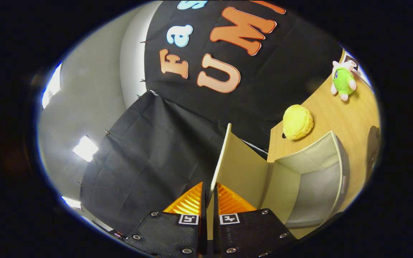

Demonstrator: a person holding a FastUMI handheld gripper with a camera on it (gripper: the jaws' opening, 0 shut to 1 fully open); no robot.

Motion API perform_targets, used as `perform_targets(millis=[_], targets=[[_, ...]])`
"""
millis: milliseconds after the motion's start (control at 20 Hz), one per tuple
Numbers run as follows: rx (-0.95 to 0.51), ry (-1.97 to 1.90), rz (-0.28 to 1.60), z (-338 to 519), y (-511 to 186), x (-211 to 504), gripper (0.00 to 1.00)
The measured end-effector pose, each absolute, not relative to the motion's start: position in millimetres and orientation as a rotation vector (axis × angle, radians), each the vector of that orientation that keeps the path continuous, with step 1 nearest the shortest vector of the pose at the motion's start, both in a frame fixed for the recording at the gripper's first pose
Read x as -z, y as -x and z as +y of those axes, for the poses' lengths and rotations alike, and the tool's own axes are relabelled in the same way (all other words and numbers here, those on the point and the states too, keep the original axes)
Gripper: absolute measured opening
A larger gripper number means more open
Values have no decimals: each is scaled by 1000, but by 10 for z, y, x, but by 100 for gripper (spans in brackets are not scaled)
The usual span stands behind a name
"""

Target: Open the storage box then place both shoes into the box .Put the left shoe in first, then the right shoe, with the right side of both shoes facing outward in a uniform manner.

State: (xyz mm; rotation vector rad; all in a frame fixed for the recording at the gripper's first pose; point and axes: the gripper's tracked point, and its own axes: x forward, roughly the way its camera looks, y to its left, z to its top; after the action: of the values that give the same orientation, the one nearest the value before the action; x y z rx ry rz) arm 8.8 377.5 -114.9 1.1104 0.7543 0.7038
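Note:
My gripper [209, 193] is shut on the thin cream lid [240, 168] of the storage box, with one finger pressing on each face of the lid's edge. The lid stands raised, swung up from the box. The grey fabric box [317, 179] lies open just ahead to the right of the fingers, and its pale inside shows nothing in it. The view is tilted hard, so the wooden table [339, 114] slopes up beyond the box.
A yellow plush toy [298, 122] lies on the table just beyond the box. A green and white plush toy [343, 81] sits farther off near the table's far edge. Black cloth walls stand beyond the fingers, with ceiling lights off to the left.

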Motion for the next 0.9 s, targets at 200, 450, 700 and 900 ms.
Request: perform_targets(millis=[200,450,700,900], targets=[[-706,-1103,772,4118,-4,1197,7],[-697,-958,644,4339,26,1100,25],[-836,-901,681,4530,193,1082,64],[-800,-781,652,4174,110,1093,79]])
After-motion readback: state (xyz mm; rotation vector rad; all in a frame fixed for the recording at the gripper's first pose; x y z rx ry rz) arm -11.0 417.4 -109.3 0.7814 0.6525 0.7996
